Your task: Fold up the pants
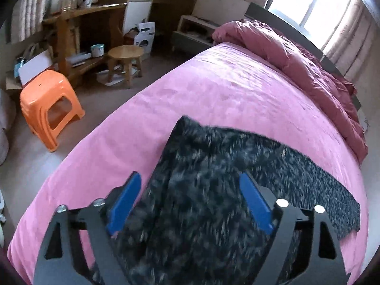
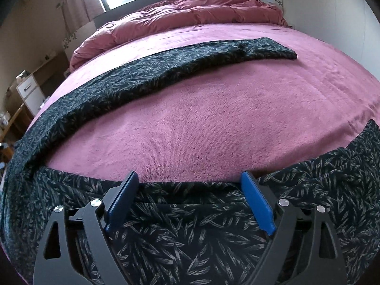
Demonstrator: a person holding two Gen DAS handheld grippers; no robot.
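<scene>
In the left view alone, orange stool [image 1: 51, 109].

No text, brand, number or sign can be read in either view. Dark printing is seen on the white cardboard box [image 1: 144, 33] on the floor beside the round wooden stool [image 1: 125, 53], but it is too small to be made out.

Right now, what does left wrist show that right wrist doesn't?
Left wrist only: orange plastic stool, round wooden stool, cluttered wooden desk on the floor beside the bed.

Right wrist only: both legs of the dark leaf-print pants spread apart across the bed.

Both: pink bedsheet, bunched rose duvet, window, open blue-padded jaws over the pants.
</scene>
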